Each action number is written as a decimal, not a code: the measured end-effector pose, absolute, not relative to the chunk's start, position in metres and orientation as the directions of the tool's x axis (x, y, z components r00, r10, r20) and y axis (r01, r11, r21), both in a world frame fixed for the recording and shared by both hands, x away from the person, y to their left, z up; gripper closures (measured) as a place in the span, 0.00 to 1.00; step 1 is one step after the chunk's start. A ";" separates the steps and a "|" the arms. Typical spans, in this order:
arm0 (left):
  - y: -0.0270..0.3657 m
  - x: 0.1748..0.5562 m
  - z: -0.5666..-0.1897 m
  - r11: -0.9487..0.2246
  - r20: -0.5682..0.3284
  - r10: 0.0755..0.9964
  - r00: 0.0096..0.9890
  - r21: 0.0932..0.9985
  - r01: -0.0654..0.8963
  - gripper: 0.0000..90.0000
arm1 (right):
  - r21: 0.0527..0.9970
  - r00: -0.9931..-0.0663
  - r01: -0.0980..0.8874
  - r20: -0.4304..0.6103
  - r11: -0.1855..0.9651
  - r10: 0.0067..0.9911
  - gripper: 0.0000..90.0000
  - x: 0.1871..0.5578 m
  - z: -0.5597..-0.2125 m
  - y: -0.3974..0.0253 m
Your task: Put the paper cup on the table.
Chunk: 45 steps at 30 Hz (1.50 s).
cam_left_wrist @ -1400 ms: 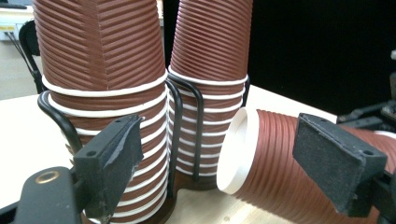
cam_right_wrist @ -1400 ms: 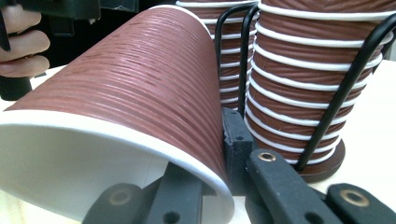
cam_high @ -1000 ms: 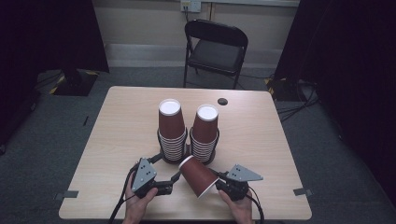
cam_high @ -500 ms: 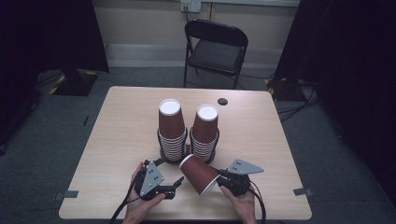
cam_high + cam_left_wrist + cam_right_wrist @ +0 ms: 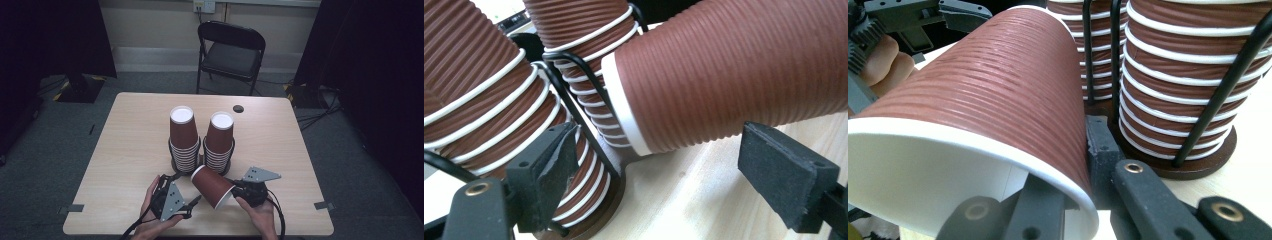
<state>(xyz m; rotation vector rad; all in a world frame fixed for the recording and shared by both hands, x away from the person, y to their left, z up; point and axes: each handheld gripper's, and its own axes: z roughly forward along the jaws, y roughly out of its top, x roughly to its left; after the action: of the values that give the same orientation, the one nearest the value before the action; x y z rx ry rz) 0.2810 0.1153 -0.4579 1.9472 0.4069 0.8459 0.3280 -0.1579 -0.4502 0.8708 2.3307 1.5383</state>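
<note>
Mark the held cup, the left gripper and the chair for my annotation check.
held cup (image 5: pixel 214 186): high view, its ribbed side.
left gripper (image 5: pixel 194 201): high view, between its fingertips.
chair (image 5: pixel 231 58): high view, its seat.

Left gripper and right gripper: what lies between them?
In the high view, a single brown paper cup lies tilted between the left gripper and the right gripper, which clamps its rim; the left gripper is open beside it.

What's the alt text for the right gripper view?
The right gripper pinches the rim of a brown ribbed paper cup lying on its side, one finger inside its mouth. Behind stand two cup stacks in a black wire holder.
</note>
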 end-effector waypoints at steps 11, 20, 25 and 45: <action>0.101 0.273 -0.464 -0.577 0.513 0.563 0.649 0.805 -0.136 0.17 | 0.867 -0.810 0.387 0.157 0.314 0.565 0.95 0.332 -0.439 -0.157; 0.097 0.273 -0.470 -0.604 0.560 0.559 0.611 0.781 -0.163 0.15 | 0.851 -0.814 0.405 0.169 0.335 0.556 0.95 0.335 -0.434 -0.151; 0.096 0.274 -0.470 -0.601 0.567 0.583 0.582 0.783 -0.161 0.06 | 0.842 -0.808 0.426 0.191 0.329 0.557 0.95 0.337 -0.434 -0.150; 0.088 0.275 -0.474 -0.647 0.619 0.542 0.568 0.739 -0.187 0.00 | 0.804 -0.815 0.458 0.210 0.379 0.541 0.96 0.345 -0.429 -0.136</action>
<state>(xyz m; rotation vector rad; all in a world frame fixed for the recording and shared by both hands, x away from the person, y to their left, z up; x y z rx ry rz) 0.2750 0.0876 -0.4740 1.9886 0.2848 1.1381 0.3452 -0.1359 -0.4293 0.9207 2.5348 1.4327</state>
